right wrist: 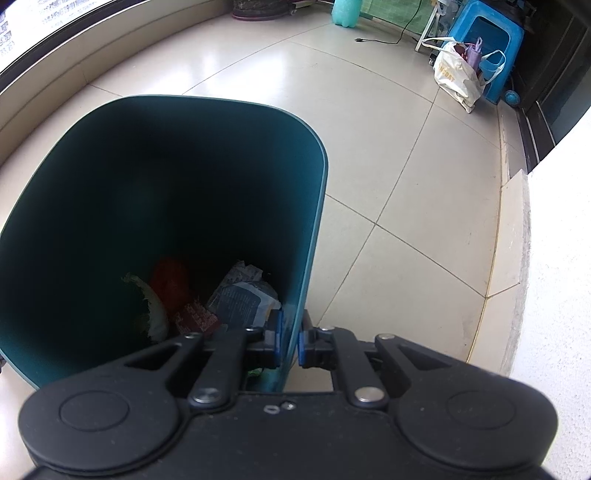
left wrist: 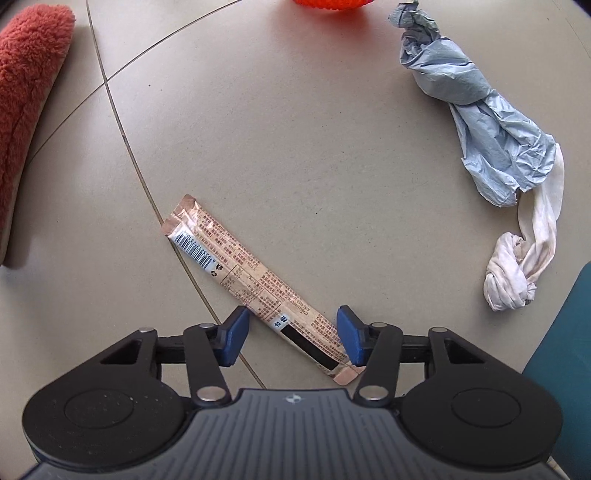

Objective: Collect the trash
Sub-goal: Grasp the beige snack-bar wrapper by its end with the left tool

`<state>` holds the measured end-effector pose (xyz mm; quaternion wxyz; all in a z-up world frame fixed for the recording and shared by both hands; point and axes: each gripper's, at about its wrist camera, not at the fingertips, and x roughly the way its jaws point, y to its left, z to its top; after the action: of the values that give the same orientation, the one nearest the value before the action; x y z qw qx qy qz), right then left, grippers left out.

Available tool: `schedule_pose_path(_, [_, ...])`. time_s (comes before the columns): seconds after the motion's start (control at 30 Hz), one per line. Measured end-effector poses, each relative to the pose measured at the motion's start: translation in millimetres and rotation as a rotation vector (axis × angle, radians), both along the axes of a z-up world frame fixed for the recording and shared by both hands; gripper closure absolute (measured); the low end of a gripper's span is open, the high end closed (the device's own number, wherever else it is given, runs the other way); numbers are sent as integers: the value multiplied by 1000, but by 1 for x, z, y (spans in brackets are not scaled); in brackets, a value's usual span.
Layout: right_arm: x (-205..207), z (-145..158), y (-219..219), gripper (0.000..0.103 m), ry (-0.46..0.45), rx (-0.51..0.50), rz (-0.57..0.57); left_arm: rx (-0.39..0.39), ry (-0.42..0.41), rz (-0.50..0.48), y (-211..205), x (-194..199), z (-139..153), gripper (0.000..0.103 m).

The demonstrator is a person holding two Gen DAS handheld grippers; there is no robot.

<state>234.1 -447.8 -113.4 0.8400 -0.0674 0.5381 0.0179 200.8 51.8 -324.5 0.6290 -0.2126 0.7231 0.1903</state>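
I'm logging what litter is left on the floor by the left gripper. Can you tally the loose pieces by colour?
Tan printed stick wrapper: 1, lying between the open left gripper pads
Blue-grey crumpled paper: 1
White knotted wad: 1, touching the blue-grey piece's end
Total: 3

The orange object at the top edge is cut off, so it is not counted.

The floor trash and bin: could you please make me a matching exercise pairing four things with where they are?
1. wrapper
2. blue paper
3. white rag
4. bin

a. clamped at its rim by the right gripper
b. twisted up, far right
c. between the left gripper pads
d. knotted, below the blue paper

Pairs: 1-c, 2-b, 3-d, 4-a
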Motion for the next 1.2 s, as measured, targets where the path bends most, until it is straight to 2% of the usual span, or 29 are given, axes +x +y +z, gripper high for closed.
schedule_pose_path(0.07, [0, 0, 0, 95, 0, 1, 0, 13, -7, -20, -4, -3, 3, 68])
schedule_pose_path(0.17, [0, -1, 0, 95, 0, -1, -1, 37, -29, -47, -9, -8, 6, 71])
schedule_pose_path(0.37, [0, -1, 1, 96, 0, 1, -1, 96, -92, -157, -24, -1, 28, 74])
schedule_pose_path(0.5, [0, -1, 1, 96, 0, -1, 0, 115, -130, -216, -35, 1, 57, 77])
schedule_pose_path(0.63, [1, -2, 1, 96, 0, 0, -5, 102, -205, -261, -47, 7, 93, 80])
schedule_pose_path(0.67, [1, -2, 1, 96, 0, 1, -6, 99, -220, -271, -50, 9, 102, 93])
schedule_pose_path(0.7, [1, -1, 1, 96, -1, 1, -6, 89, -228, -277, -52, 9, 107, 98])
schedule_pose_path(0.9, [-1, -2, -1, 96, -6, 7, -3, 94, -293, -347, -63, 12, 139, 99])
schedule_pose_path(1.0, [-2, -1, -3, 96, -6, 11, -1, 60, -273, -419, -60, 15, 131, 99])
schedule_pose_path(1.13, [-2, -1, -4, 96, -2, 14, 2, 54, -264, -512, -68, 11, 114, 99])
schedule_pose_path(1.2, [-1, -2, -3, 96, 1, 9, 3, 14, -248, -540, -72, 11, 102, 98])
